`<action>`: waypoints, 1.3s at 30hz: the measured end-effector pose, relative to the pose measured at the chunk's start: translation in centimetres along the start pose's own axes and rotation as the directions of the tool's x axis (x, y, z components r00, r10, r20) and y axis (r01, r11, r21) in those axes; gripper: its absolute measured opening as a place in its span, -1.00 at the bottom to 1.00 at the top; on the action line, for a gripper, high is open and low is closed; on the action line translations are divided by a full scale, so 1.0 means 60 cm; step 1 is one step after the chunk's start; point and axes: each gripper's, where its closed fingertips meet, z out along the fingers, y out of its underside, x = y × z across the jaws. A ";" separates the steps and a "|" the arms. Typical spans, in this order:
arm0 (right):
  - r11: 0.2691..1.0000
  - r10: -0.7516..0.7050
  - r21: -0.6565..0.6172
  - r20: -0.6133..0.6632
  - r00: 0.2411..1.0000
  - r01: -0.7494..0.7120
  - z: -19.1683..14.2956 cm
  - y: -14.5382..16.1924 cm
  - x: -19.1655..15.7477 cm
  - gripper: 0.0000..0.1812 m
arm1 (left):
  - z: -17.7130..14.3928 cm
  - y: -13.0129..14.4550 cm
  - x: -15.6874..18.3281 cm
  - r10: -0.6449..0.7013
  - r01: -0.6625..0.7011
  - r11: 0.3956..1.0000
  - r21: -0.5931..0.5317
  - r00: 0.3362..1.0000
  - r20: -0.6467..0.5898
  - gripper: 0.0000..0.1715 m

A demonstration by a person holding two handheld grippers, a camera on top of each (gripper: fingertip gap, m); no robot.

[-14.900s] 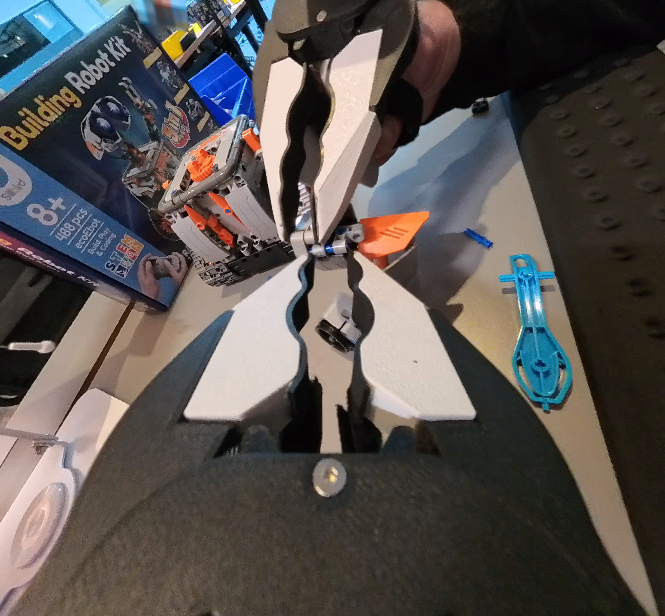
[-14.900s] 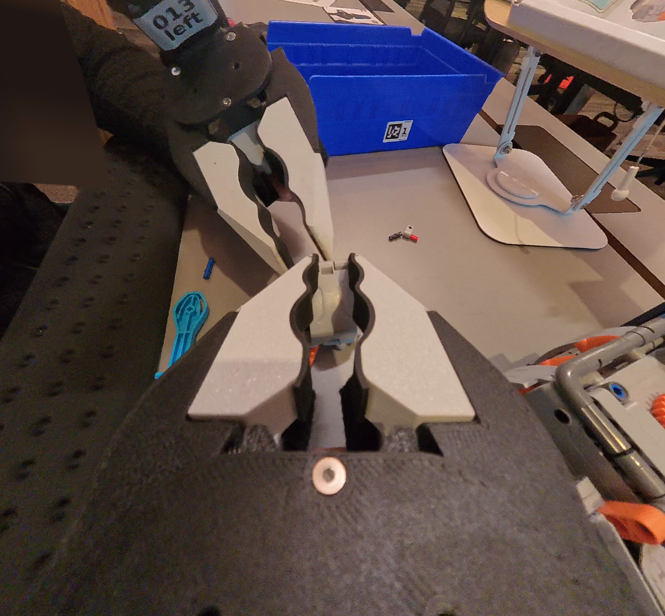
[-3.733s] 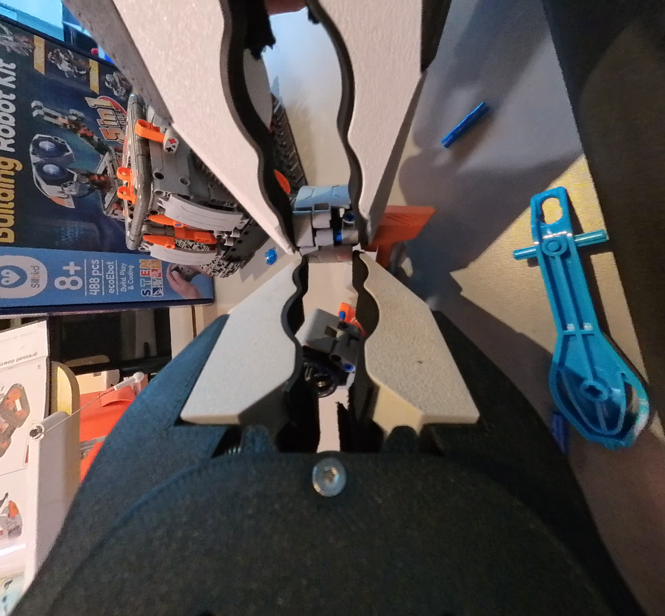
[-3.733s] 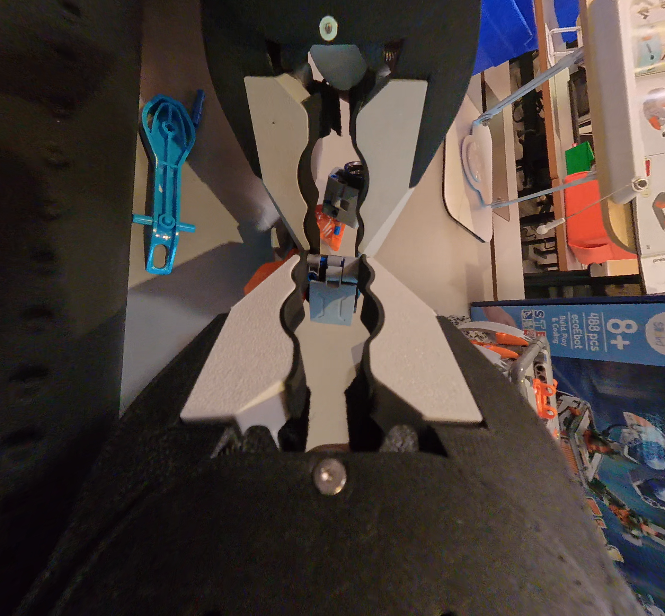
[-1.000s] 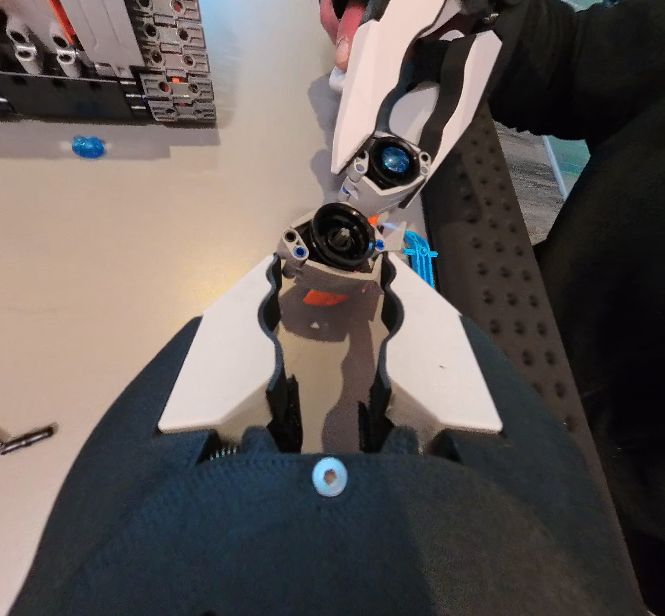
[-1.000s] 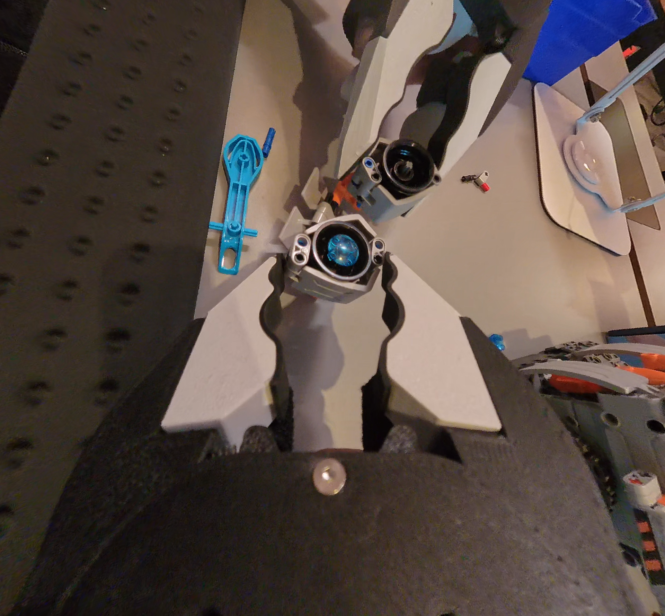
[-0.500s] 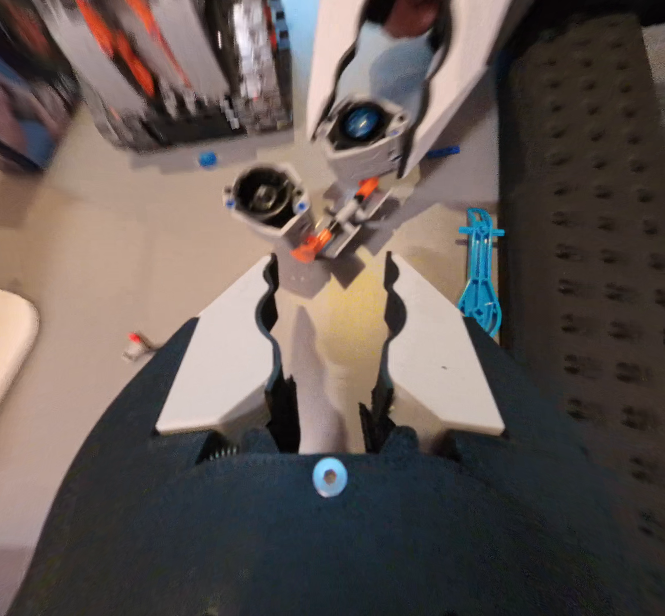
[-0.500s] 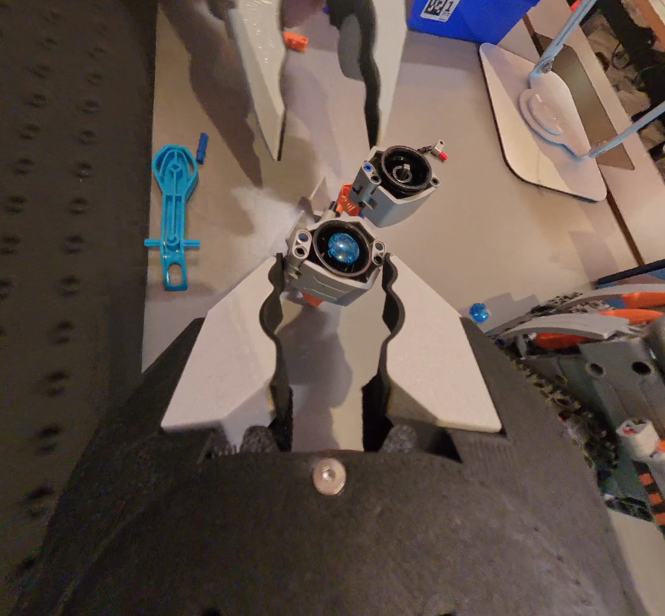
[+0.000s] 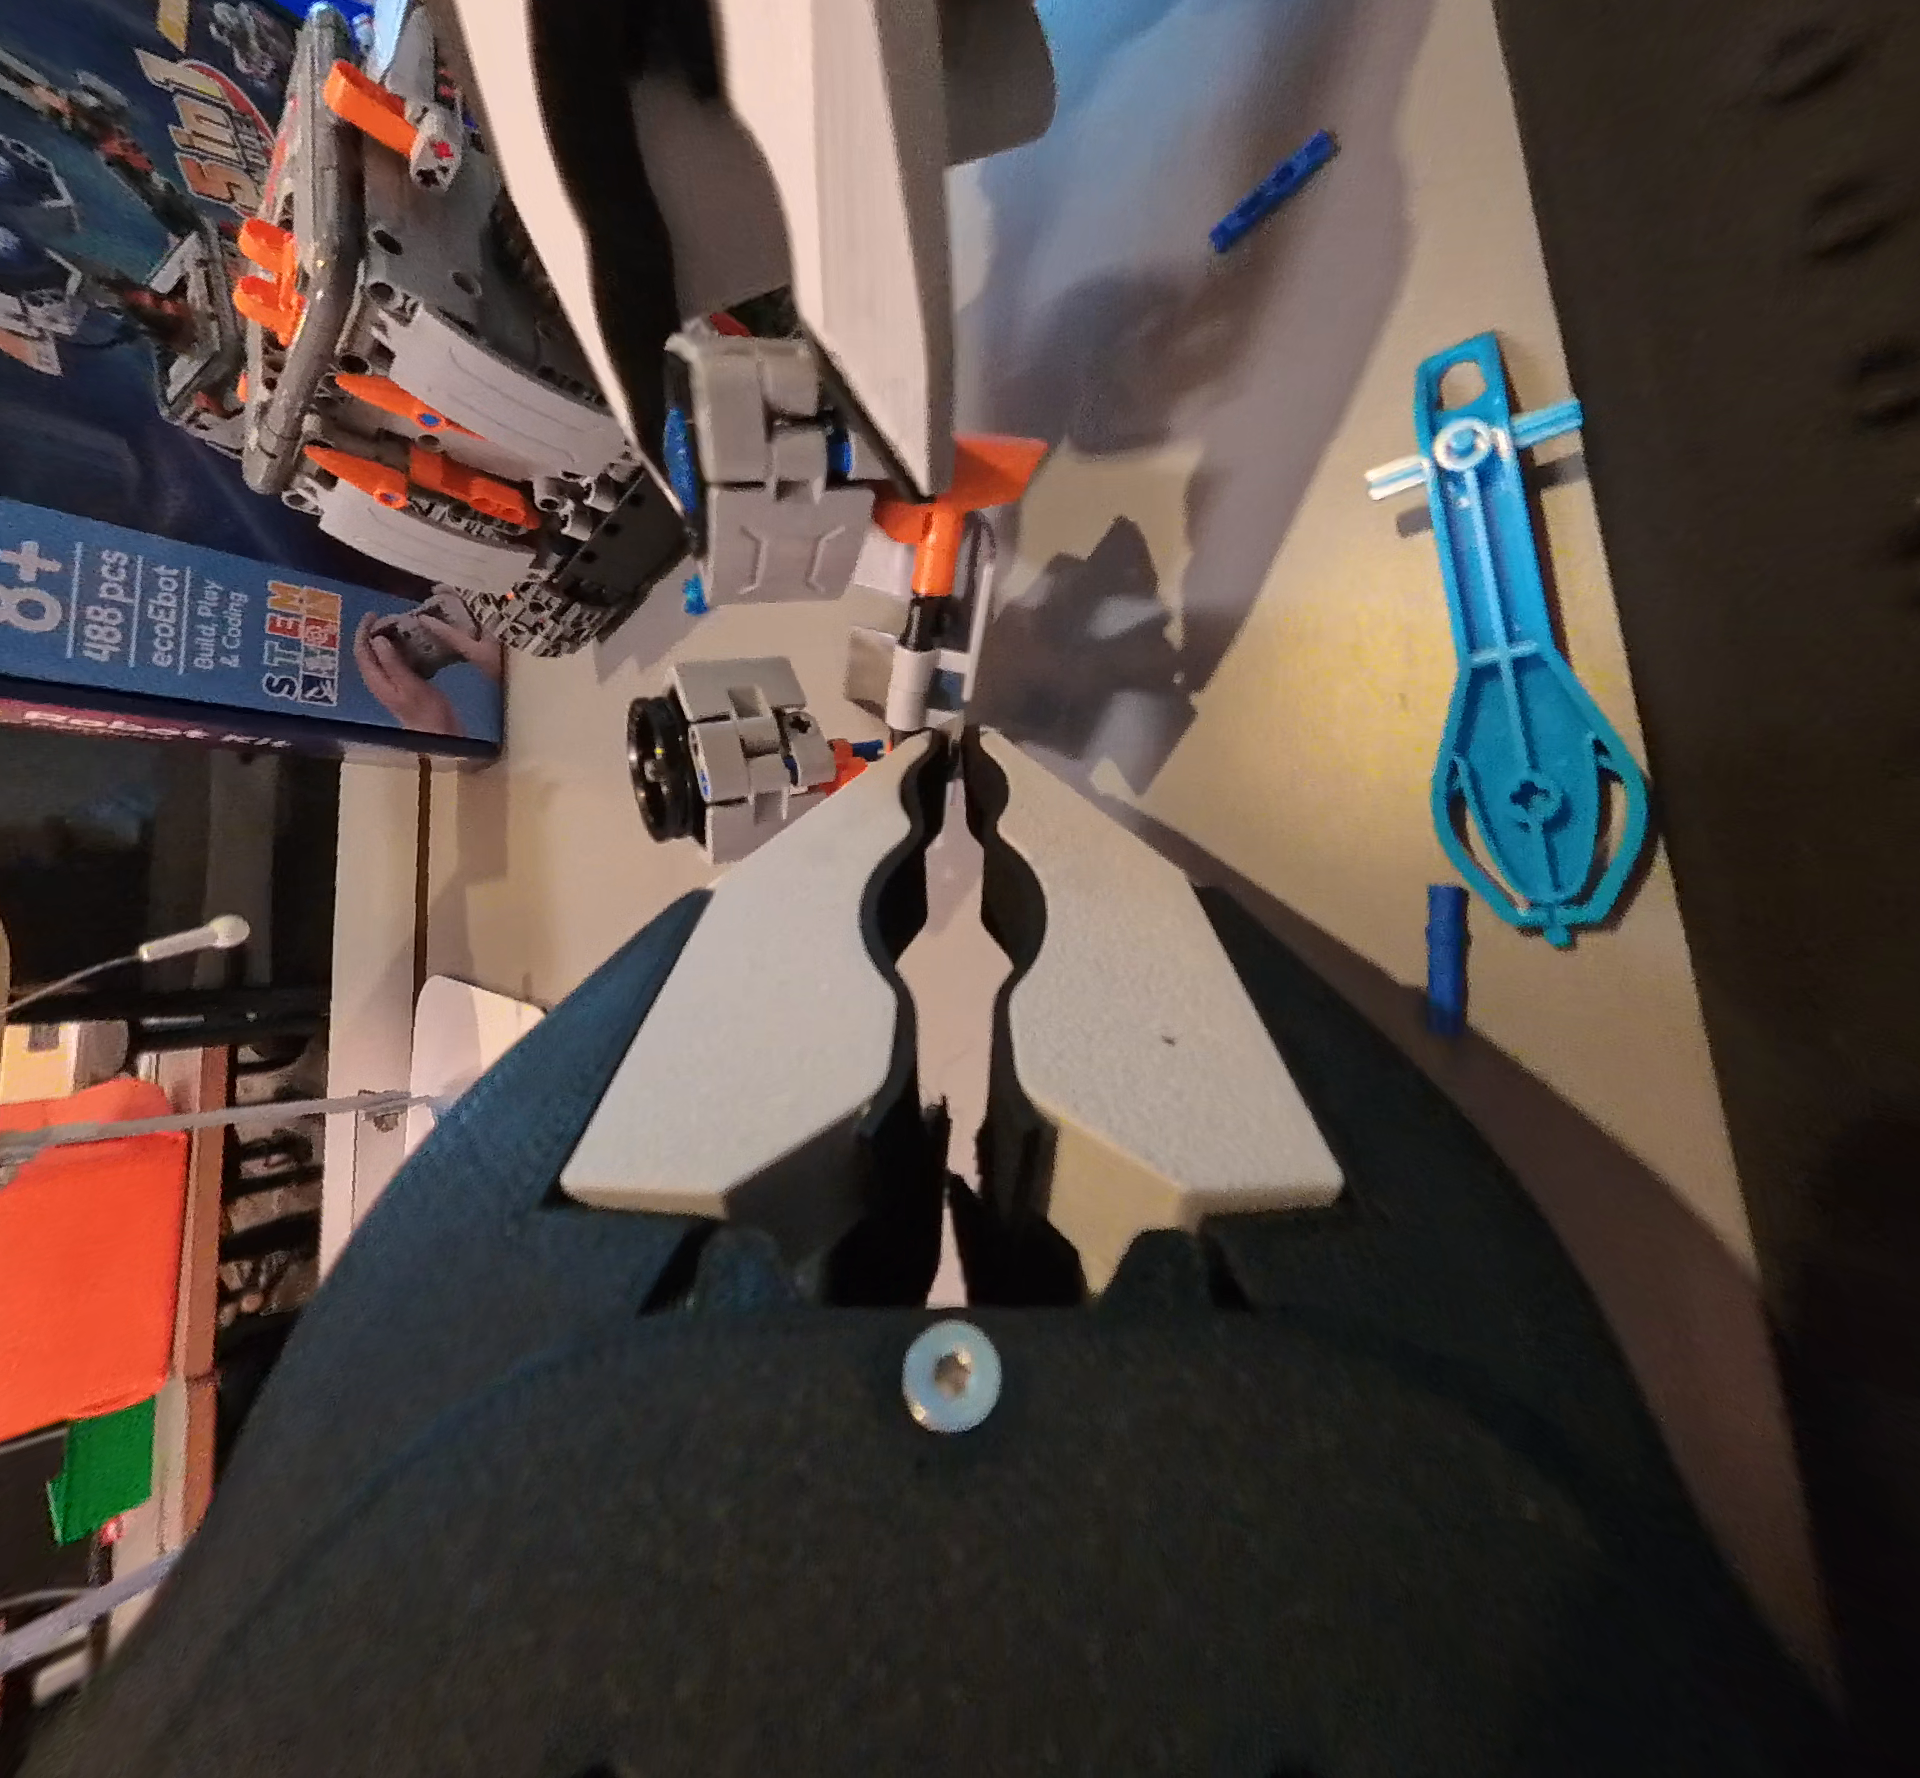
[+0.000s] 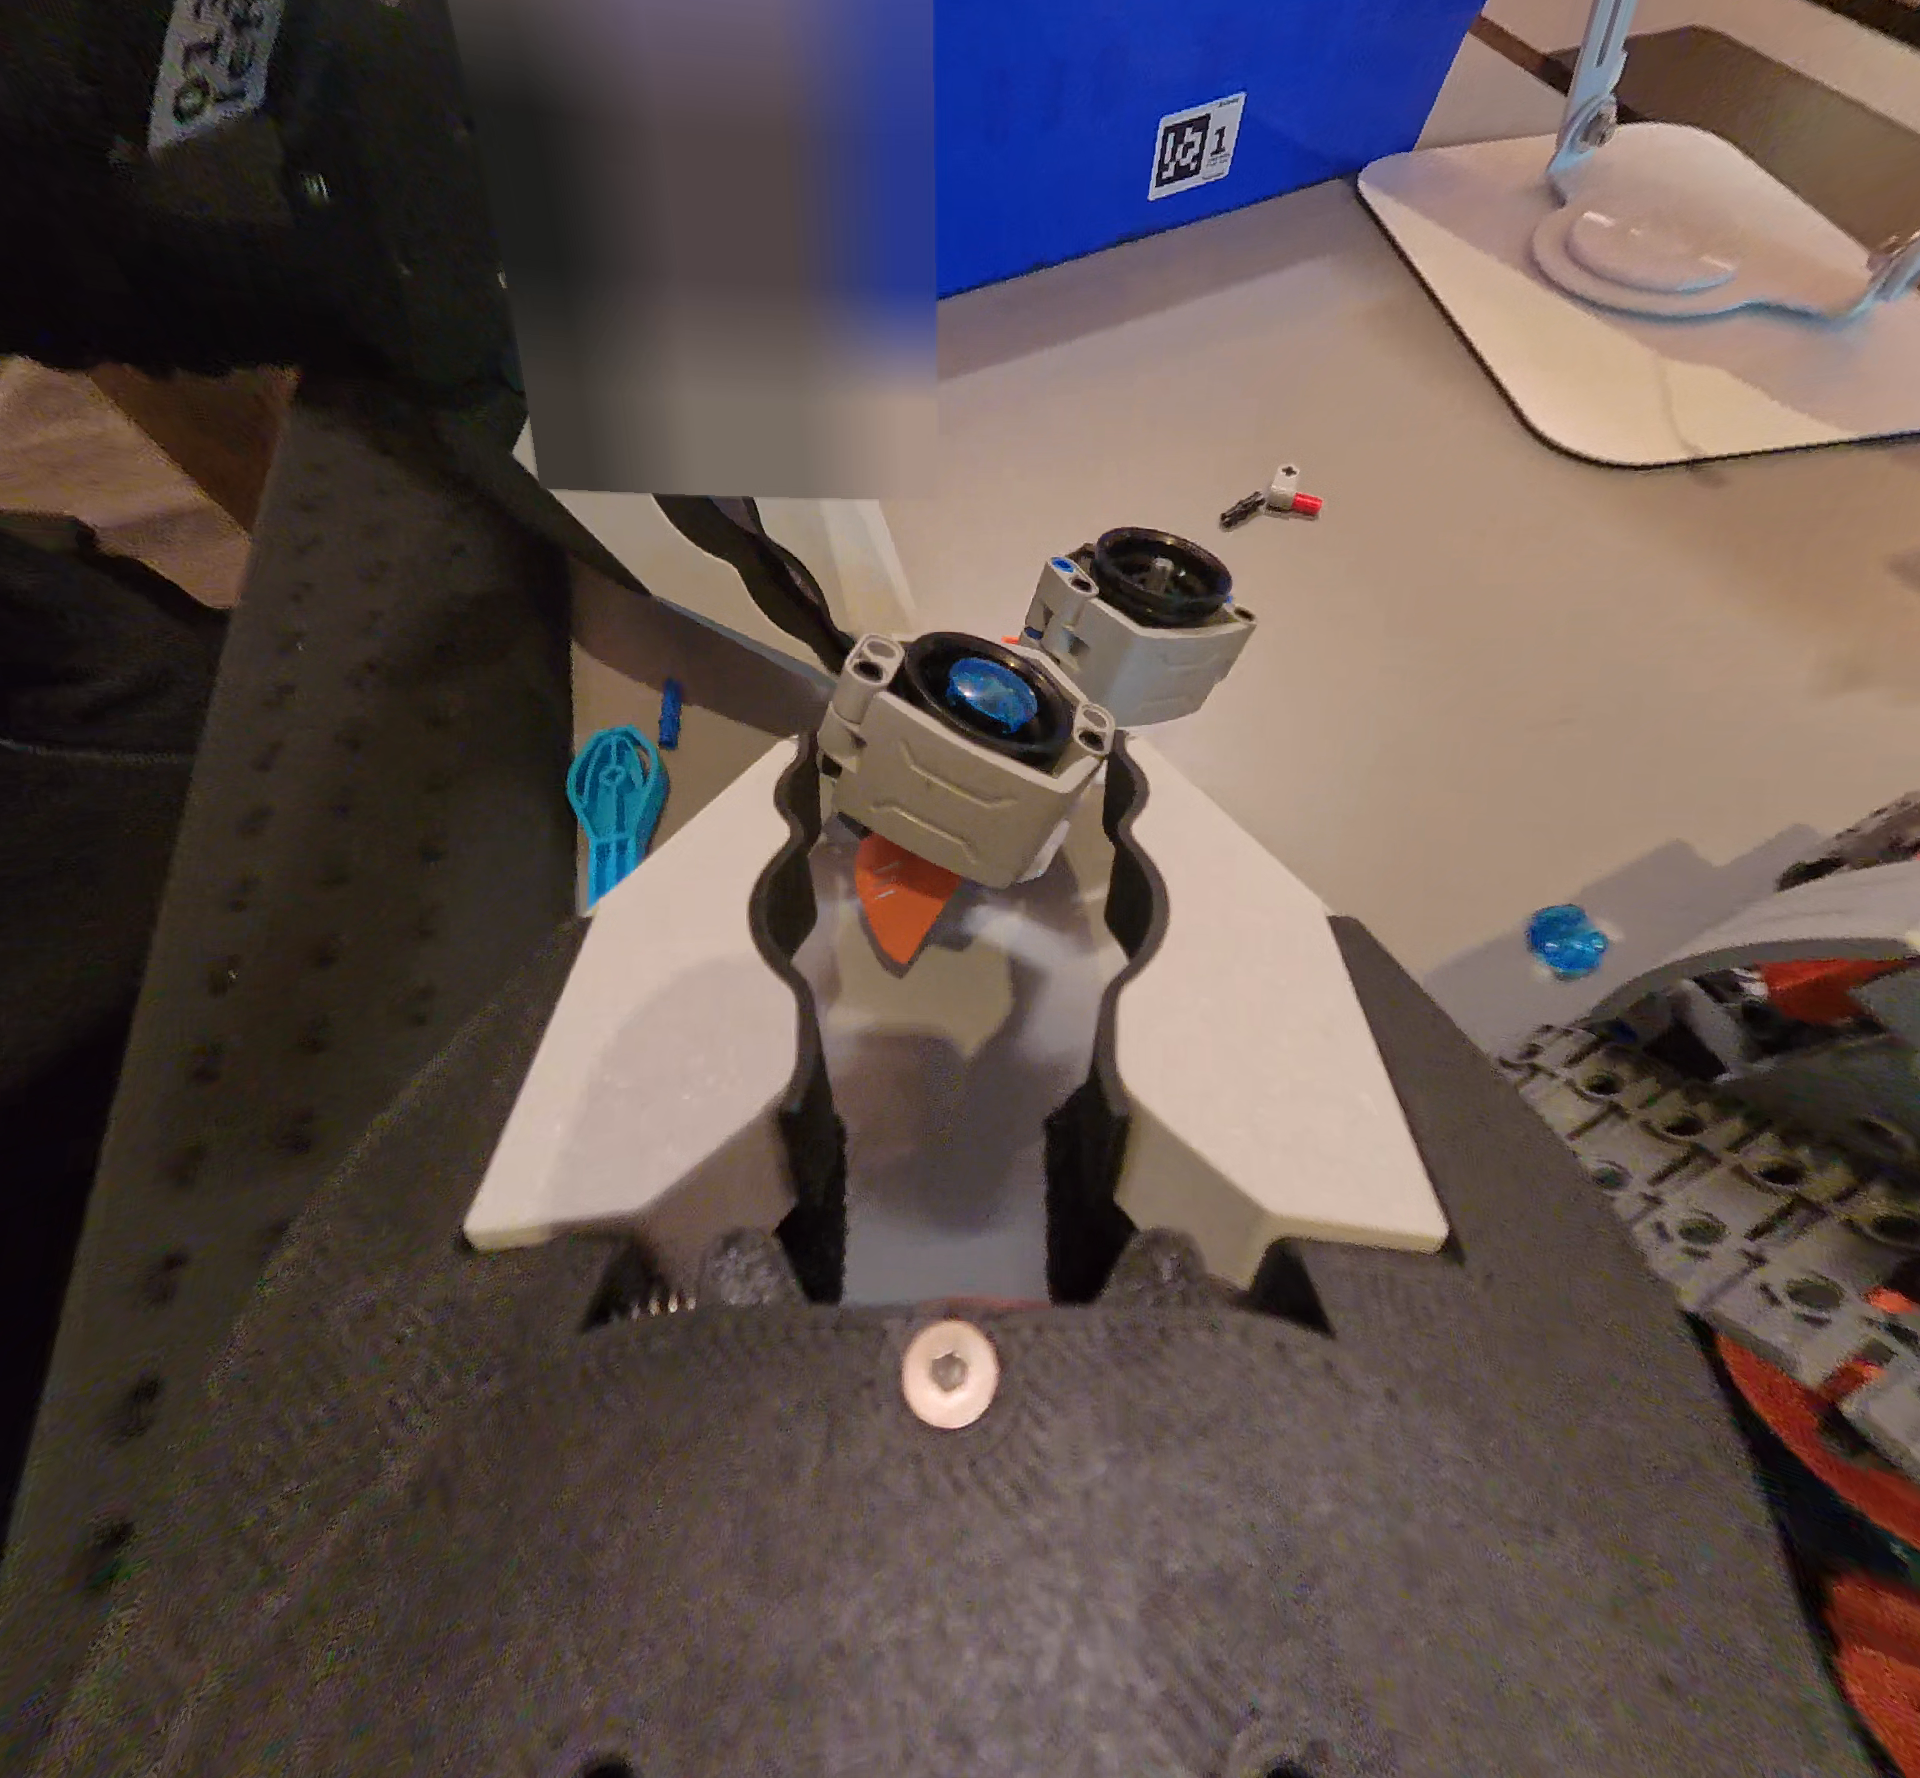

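My right gripper (image 10: pixel 961 762) is shut on a grey block with a blue lens (image 10: pixel 971 752), part of a small brick assembly with orange pieces (image 10: pixel 899 902). A second grey block with a black ring (image 10: pixel 1143 627) hangs off the same assembly, free of both grippers. In the left wrist view, the right gripper's fingers (image 9: pixel 883 170) come from above and clamp the grey block (image 9: pixel 774 502). My left gripper (image 9: pixel 951 741) is nearly closed, its tips pinching the lower end of the white connector (image 9: pixel 914 679) beside the black-ring block (image 9: pixel 727 762).
A tracked grey-and-orange model (image 9: pixel 416 398) stands before a blue kit box (image 9: pixel 156 585). A light blue tool (image 9: pixel 1517 689) and two blue pins (image 9: pixel 1273 190) lie by the black perforated mat (image 10: pixel 312 793). A blue bin (image 10: pixel 1195 66), a white stand base (image 10: pixel 1662 294), a blue stud (image 10: pixel 1567 939) and a red-tipped piece (image 10: pixel 1273 497) lie beyond. The left gripper's tips are roughly 5 cm from the right gripper's.
My left gripper let go of the black-ring block, rolled sideways and closed at the assembly's white connector. My right gripper still holds the blue-lens block.
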 end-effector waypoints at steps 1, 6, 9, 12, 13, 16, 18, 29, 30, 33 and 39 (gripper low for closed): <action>1.000 0.024 0.002 0.008 1.000 -0.024 0.003 -0.002 -0.001 -0.41 | -0.003 0.003 0.002 0.015 -0.015 1.000 -0.001 1.000 -0.008 -1.00; 0.984 0.176 0.025 0.034 0.984 -0.176 0.029 -0.012 -0.004 -0.41 | -0.032 0.028 -0.002 0.006 -0.007 1.000 -0.013 0.997 -0.080 -0.99; 0.982 0.189 -0.018 0.003 0.982 -0.188 0.053 -0.003 -0.007 -0.41 | -0.045 0.056 -0.009 0.021 -0.023 0.999 -0.039 0.998 -0.066 -0.96; 0.983 0.160 -0.091 -0.015 0.987 -0.160 0.076 0.014 -0.016 -0.43 | -0.049 0.088 -0.011 0.009 -0.013 0.995 -0.095 0.999 -0.043 -0.94; 0.983 0.155 -0.098 -0.020 0.988 -0.156 0.079 0.014 -0.017 -0.44 | -0.052 0.091 -0.010 0.010 -0.014 0.995 -0.098 0.999 -0.037 -0.94; 0.976 0.136 -0.165 -0.029 0.990 -0.139 0.088 0.028 -0.021 -0.47 | -0.058 0.100 -0.020 0.024 -0.023 0.992 -0.127 1.000 0.008 -0.90; 0.969 0.158 -0.187 -0.024 0.987 -0.159 0.095 0.032 -0.026 -0.51 | -0.060 0.105 -0.026 0.029 -0.027 0.990 -0.139 0.999 0.013 -0.88; 0.942 0.025 -0.336 0.087 0.996 0.006 0.099 0.050 -0.066 -0.37 | -0.088 0.148 -0.063 -0.173 0.176 0.960 -0.216 0.984 0.037 -0.59; 0.951 0.005 -0.308 0.070 0.998 0.017 0.091 0.035 -0.058 -0.38 | -0.096 0.148 -0.060 -0.215 0.217 0.952 -0.215 0.976 0.032 -0.55; 0.959 -0.059 -0.278 -0.007 0.998 0.054 0.073 0.007 -0.015 -0.34 | -0.108 0.133 -0.050 -0.327 0.324 0.928 -0.183 0.945 0.016 -0.53; 0.911 -0.106 -0.399 0.016 0.994 0.104 0.104 0.033 0.000 -0.33 | -0.075 0.105 -0.012 -0.456 0.442 0.877 -0.189 0.889 -0.035 -0.35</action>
